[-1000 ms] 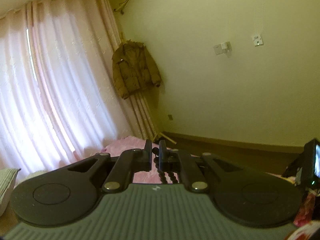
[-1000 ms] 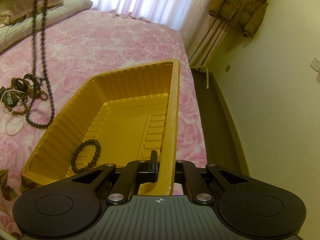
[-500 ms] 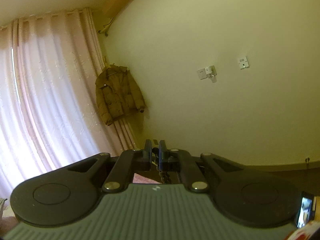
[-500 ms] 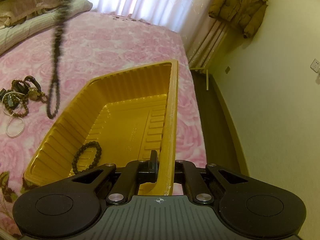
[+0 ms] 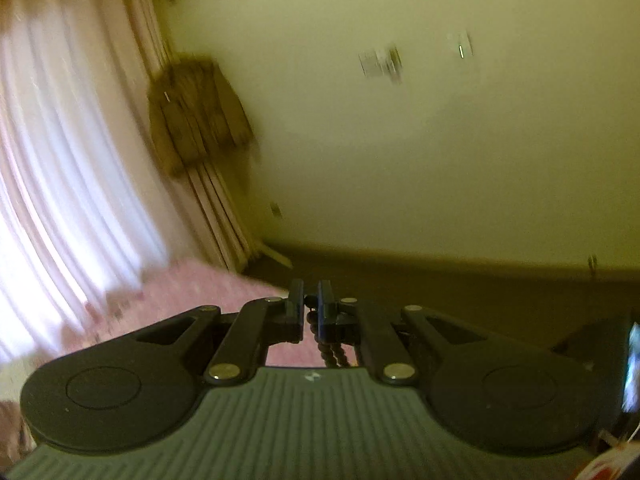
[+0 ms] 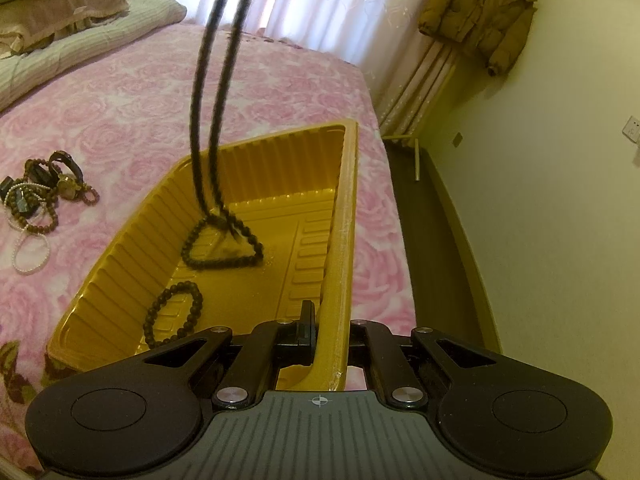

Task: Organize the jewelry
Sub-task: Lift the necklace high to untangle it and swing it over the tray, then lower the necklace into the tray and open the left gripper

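Bedspread [image 6: 120, 112], pink with a rose pattern, fills most of the right wrist view, with pillows [image 6: 60, 8] at its far left corner and pale curtains [image 6: 320, 0] behind. On it sits a yellow ribbed tray [image 6: 120, 264], long side running away from the camera. The right gripper [image 6: 326, 328] pinches the tray's near right rim between its fingers [image 6: 307, 320]. A brown jacket [image 6: 480, 12] hangs on the wall by the curtains.

A long dark beaded necklace [image 6: 208, 100] hangs down from above the frame, its doubled strands blurred, and its lower loop lies on the tray floor near the middle. In the left wrist view the left gripper [image 5: 311, 304] is clamped on the top of this necklace, beads dangling below its fingers [image 5: 296, 304]. A smaller dark bead bracelet [image 6: 172, 312] lies flat in the tray's near left part, apart from the necklace loop. Left of the tray, on the bedspread, a tangled pile of jewelry [image 6: 36, 196] rests, with a white pearl strand [image 6: 28, 252] trailing toward the camera.
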The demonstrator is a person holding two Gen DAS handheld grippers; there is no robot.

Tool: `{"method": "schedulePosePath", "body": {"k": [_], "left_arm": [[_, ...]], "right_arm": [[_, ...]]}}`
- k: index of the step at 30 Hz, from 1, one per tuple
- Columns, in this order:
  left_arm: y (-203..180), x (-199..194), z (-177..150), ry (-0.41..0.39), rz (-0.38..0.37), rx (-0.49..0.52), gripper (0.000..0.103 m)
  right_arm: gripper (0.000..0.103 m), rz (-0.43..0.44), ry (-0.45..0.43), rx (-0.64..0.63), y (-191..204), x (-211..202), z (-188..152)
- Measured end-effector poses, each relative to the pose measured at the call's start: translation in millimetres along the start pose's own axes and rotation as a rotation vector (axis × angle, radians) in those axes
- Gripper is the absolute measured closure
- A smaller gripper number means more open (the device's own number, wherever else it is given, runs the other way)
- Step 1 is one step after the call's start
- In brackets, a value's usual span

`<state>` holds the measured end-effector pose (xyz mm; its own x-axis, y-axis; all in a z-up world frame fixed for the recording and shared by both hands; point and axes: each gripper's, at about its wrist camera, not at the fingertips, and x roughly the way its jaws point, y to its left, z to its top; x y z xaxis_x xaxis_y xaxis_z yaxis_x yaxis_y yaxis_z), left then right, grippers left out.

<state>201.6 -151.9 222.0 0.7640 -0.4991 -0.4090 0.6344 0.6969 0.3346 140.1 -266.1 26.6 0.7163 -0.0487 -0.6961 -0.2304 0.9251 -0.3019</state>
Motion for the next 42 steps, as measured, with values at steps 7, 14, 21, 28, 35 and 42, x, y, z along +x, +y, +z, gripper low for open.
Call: {"method": "schedulePosePath", "body": {"k": [7,14,21,28,35,42], "left_arm": [[-20.0,57.2,-47.0,0.177,-0.097,-0.013,0.097],[-23.1,70.7,-66.7,0.221,-0.122,-0.026,0.097],[-23.5,80.0,-67.6,0.241,-0.132,-0.039,0.097],[-16.9,73.7,-73.1,0.241,-0.123,-0.072,0.092],[15.8,44.7,-103.4,0.24,-0.048,-0.171,0.087],[50.8,-3.5,-167.9,0.292,0.099,-0.312,0.082]], "right_arm": [[0.098,0.002,0.004,0.001,-0.5,1.5,0.5],[0.098,0.006,0.007,0.006,-1.4,3.7,1.0],[0.098,0.007,0.009,0.008,-1.1,4.8,1.2],[0.098,0.01,0.011,0.012,-2.2,5.5,1.1],[0.098,0.013,0.014,0.017,-2.8,6.2,0.6],[0.098,0.015,0.01,0.017,-2.1,5.2,-0.7]]}}
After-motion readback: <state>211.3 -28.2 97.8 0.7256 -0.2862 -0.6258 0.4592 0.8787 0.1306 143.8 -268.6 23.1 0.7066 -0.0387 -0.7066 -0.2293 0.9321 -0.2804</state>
